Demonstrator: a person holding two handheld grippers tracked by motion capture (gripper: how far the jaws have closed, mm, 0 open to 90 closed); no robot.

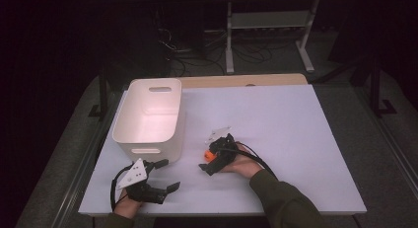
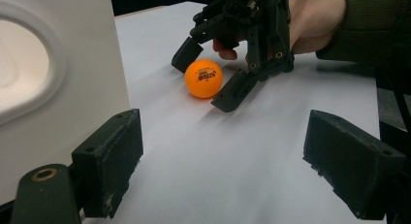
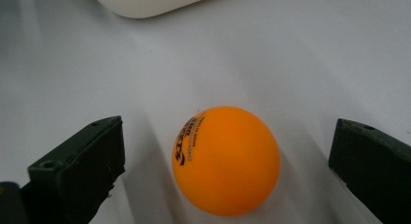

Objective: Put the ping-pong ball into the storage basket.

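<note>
An orange ping-pong ball (image 1: 208, 154) (image 2: 203, 78) (image 3: 225, 161) with dark print rests on the white table sheet (image 1: 276, 124). My right gripper (image 1: 210, 157) (image 2: 209, 74) (image 3: 225, 168) is open, with a jaw on each side of the ball and a gap on both sides. A white plastic bin (image 1: 150, 117) (image 2: 58, 83) (image 3: 145, 1) stands upright just left of the ball. My left gripper (image 1: 167, 175) (image 2: 230, 166) is open near the table's front edge, beside the bin's near wall, and holds nothing. It points toward the ball.
The bin has cut-out handles and looks empty inside. Bare white sheet stretches to the right and far side of the table. Beyond the table's far edge are a metal stand (image 1: 268, 30) and loose cables (image 1: 192, 50) on a dark floor.
</note>
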